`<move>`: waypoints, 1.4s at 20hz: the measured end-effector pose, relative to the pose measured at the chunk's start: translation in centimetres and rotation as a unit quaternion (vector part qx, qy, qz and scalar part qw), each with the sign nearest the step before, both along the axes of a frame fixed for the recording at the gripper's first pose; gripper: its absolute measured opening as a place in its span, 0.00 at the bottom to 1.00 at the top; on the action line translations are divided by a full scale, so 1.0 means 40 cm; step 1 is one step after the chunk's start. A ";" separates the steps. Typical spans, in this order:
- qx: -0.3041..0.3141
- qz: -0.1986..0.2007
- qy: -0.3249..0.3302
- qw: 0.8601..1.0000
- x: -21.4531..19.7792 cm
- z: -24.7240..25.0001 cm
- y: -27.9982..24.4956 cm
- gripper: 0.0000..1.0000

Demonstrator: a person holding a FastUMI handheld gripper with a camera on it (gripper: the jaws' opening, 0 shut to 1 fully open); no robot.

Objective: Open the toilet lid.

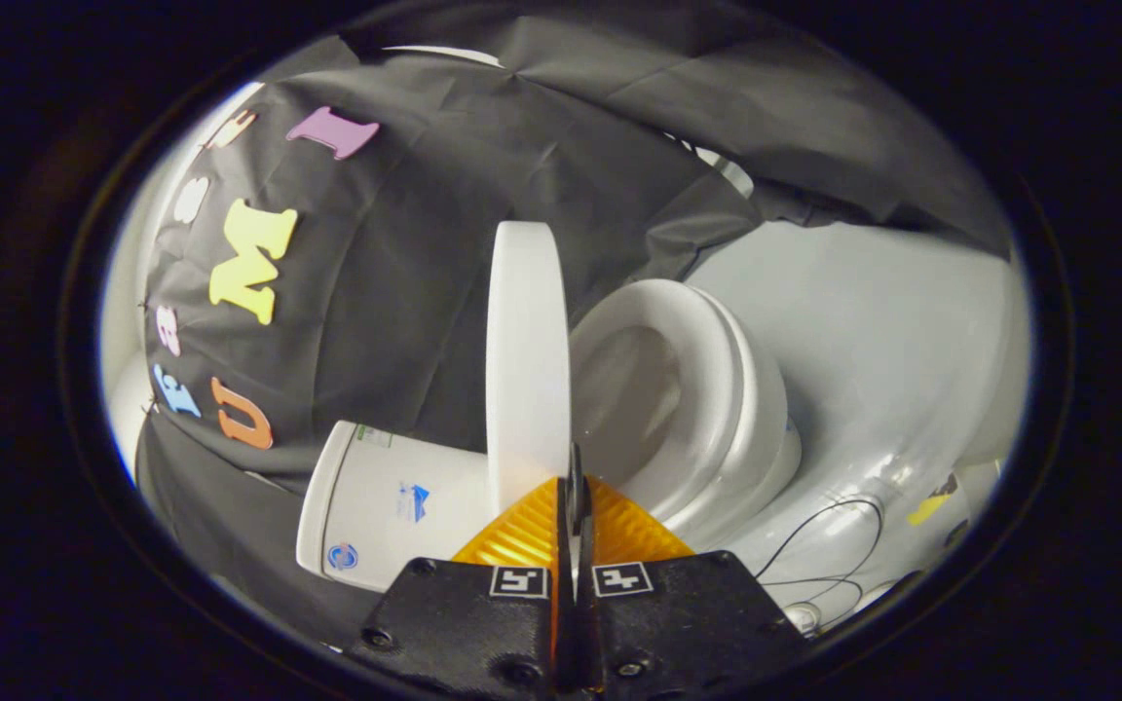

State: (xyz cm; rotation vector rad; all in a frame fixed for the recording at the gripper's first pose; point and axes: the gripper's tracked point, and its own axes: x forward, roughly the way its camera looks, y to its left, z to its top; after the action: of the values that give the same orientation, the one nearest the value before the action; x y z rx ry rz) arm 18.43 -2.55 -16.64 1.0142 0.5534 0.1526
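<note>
The white toilet lid is raised off the seat and shows edge-on, just ahead of my fingers. My gripper is shut, its two fingers pressed together with nothing between them. The lid's near end disappears behind one finger; I cannot tell whether they touch. To one side of the lid lie the white seat ring and the open bowl. To the other side, the white tank stands against the black cloth wall.
The pale glossy floor spreads beyond the toilet base. A thin black cable loops across it near my fingers. The black cloth wall closes in behind the tank and the lid.
</note>
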 end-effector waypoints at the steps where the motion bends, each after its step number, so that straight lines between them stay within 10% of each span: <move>1: -0.011 0.002 -0.006 1.000 -0.001 0.012 0.005 0.04; 28: -0.223 -0.011 -0.062 0.973 -0.025 0.171 0.113 0.04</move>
State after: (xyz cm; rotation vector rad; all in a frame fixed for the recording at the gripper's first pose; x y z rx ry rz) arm 17.42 1.98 -9.79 0.5678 0.4369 0.0662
